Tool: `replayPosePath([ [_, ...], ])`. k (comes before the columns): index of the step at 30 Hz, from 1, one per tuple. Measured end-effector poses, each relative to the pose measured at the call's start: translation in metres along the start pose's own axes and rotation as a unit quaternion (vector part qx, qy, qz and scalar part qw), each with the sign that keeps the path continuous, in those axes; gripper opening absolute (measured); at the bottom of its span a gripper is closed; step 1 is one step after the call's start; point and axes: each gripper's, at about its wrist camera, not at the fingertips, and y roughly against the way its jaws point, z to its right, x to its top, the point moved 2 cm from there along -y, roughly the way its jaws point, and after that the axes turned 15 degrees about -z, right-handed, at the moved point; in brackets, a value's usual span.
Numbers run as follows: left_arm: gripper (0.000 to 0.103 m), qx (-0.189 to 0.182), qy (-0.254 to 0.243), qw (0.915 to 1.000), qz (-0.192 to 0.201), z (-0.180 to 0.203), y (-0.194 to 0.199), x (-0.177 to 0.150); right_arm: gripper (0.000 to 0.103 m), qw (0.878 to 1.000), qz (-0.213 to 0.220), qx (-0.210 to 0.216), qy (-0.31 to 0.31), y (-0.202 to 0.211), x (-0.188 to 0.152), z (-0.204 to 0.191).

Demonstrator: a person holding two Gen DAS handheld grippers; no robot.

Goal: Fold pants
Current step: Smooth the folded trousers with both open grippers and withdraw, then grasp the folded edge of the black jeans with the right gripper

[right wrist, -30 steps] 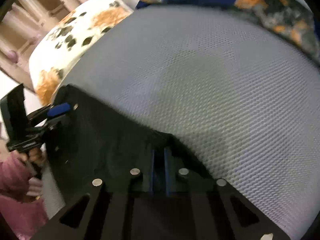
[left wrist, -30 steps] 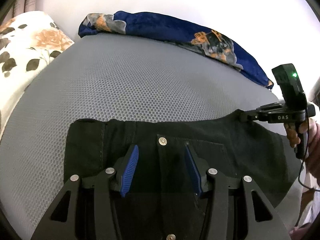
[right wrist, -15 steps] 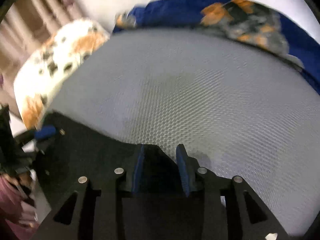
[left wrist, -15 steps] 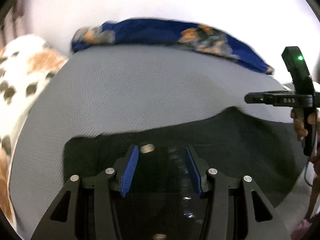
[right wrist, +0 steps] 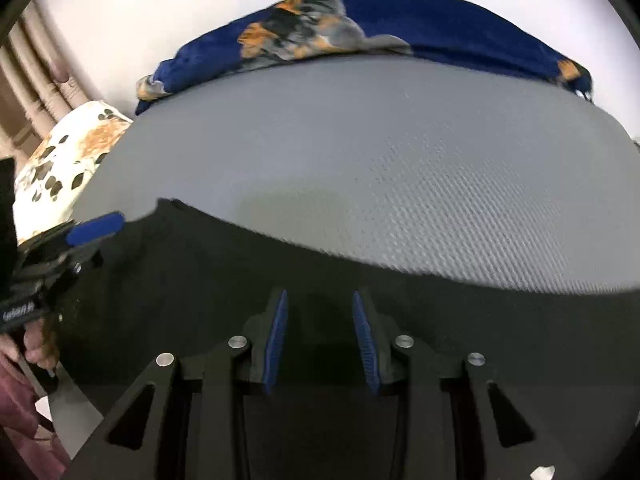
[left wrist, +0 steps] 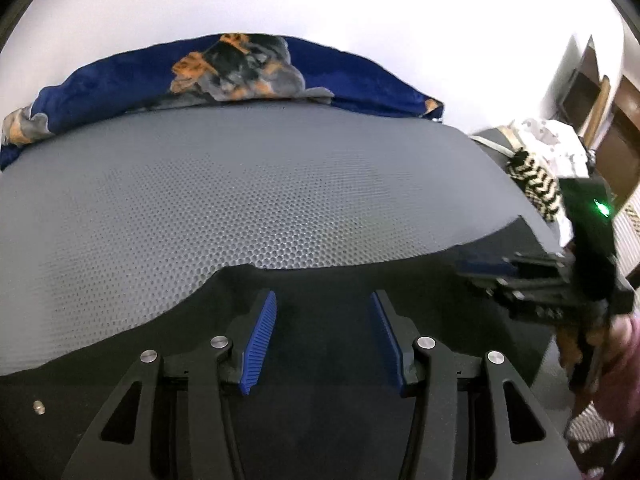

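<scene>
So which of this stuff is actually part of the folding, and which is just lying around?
Part of the job:
pants
left gripper, open
right gripper, open
grey mat they lie on

Just lying about:
blue blanket
floral pillow
zigzag cloth

Pants [left wrist: 328, 344]: black cloth runs off the bottom edge in both views; no seam or waistband legible, so which end lies nearest cannot be told.

Right gripper [left wrist: 484, 268], at the pants' far right edge in the left view: smeared by motion; jaw spacing unreadable there.

Left gripper [right wrist: 94, 226], at the pants' left edge in the right view: body cut by the frame edge.

Floral pillow [right wrist: 60, 168], left of the pants: partly hidden behind that gripper.
</scene>
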Motion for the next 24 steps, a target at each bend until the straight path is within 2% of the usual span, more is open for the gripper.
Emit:
replayPosePath([
  [4, 0.050, 0.015, 0.018, 0.9995, -0.022, -0.009, -0.019, 0.006, 0.031, 1.000, 0.009, 0.008, -0.010, -0.005, -0.006, 0.008],
  [6, 0.050, 0.020, 0.022, 0.9989, -0.035, -0.016, -0.029, 0.004, 0.027, 1.000, 0.020, 0.003, -0.018, -0.007, -0.006, 0.020],
  [8, 0.050, 0.018, 0.020, 0.9991, -0.031, -0.016, -0.030, -0.001, 0.015, 0.999, 0.027, 0.009, -0.027, -0.005, -0.006, 0.033],
  [9, 0.050, 0.023, 0.016, 0.9991, -0.033, -0.015, -0.031, -0.001, 0.014, 0.999, 0.029, 0.008, -0.034, -0.004, -0.005, 0.041],
  [12, 0.050, 0.032, 0.013, 0.9989, -0.033, -0.013, -0.033, -0.003, 0.014, 0.997, 0.040, -0.029, -0.053, 0.002, -0.004, 0.069],
  [16, 0.050, 0.037, 0.017, 0.9986, -0.032, -0.011, -0.034, -0.003, 0.014, 0.994, 0.045, -0.031, -0.092, 0.012, -0.006, 0.111],
  [17, 0.050, 0.040, 0.019, 0.9985, -0.033, -0.010, -0.033, -0.003, 0.023, 0.994, 0.045, -0.033, -0.099, 0.016, -0.007, 0.117],
  [18, 0.050, 0.043, 0.023, 0.9982, -0.036, -0.009, -0.032, -0.004, 0.025, 0.993, 0.046, -0.022, -0.106, 0.022, -0.009, 0.124],
  [21, 0.051, 0.044, 0.032, 0.9976, -0.042, -0.004, -0.024, -0.009, 0.027, 0.989, 0.050, 0.059, -0.126, 0.046, -0.027, 0.151],
  [24, 0.052, 0.040, 0.030, 0.9979, -0.043, 0.006, -0.015, -0.018, 0.029, 0.984, 0.046, 0.080, -0.155, 0.068, -0.054, 0.190],
])
